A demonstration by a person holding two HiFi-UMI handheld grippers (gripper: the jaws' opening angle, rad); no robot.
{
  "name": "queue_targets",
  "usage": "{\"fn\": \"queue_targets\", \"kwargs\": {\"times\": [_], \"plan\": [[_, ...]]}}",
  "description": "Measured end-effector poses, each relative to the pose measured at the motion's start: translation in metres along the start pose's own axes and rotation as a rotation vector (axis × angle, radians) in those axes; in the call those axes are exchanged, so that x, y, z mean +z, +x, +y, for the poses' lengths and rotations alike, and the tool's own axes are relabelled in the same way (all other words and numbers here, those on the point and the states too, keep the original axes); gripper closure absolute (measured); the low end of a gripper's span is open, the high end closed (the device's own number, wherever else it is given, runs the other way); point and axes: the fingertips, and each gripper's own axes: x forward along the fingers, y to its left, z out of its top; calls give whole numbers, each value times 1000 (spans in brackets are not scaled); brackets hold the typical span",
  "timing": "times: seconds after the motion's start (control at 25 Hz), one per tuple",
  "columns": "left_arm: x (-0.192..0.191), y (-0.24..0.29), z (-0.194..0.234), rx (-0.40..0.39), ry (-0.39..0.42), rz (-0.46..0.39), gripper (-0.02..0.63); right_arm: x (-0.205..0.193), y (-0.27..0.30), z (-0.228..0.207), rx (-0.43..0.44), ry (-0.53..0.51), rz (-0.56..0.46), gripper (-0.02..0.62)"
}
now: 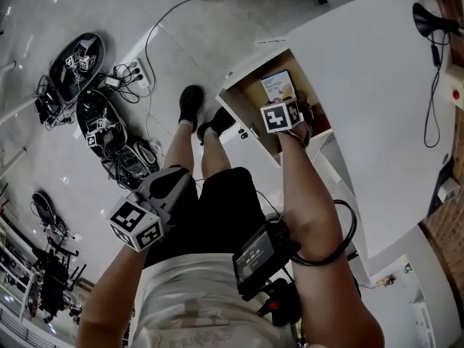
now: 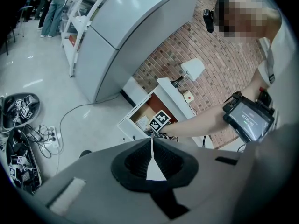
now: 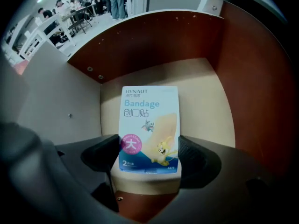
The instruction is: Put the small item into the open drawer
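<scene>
Right tongs [image 3: 148, 155] first: narrow, the two dark pads pressed against the long sides of the box [image 3: 149, 125], one on each side, gripping it near its lower end. The box sits square between them, printed face up towards the camera. It is a flat carton, white at the top and pale blue lower down. "Bandage" runs across it in blue, with Chinese characters beneath. There is a round pink badge at the lower left, a tan plaster strip pictured down the middle, and small cartoon animals on it.

The box is inside the open drawer [image 3: 205, 92], above the pale floor panel, with red-brown walls at the back and on the right side. Whether its underside rests on that panel, I cannot tell from here. From the head view the drawer juts out from under the white desk [image 1: 377, 85], and the person's right forearm [image 1: 308, 194] reaches straight down into it, a small screen [image 1: 257, 256] strapped near the wrist.

Left tongs [image 2: 152, 155]: pads pressed together, just a thin seam showing, nothing between them. They hang low by the person's left hip, well apart from the drawer. Off to that side, cables [image 1: 109, 129] lie tangled on the glossy floor [image 1: 43, 180].
</scene>
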Motion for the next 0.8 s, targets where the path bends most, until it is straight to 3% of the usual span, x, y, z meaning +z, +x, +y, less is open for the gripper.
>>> {"fn": "queue_targets", "kwargs": {"times": [0.16,0.8], "plan": [[-1,3,0,-5,3,3,591,0,-1,-4,-41,-36,-4,235],[11,-3,-5,-8,42,-8,591,12,-25,6,-26,-6,-97,236]]}}
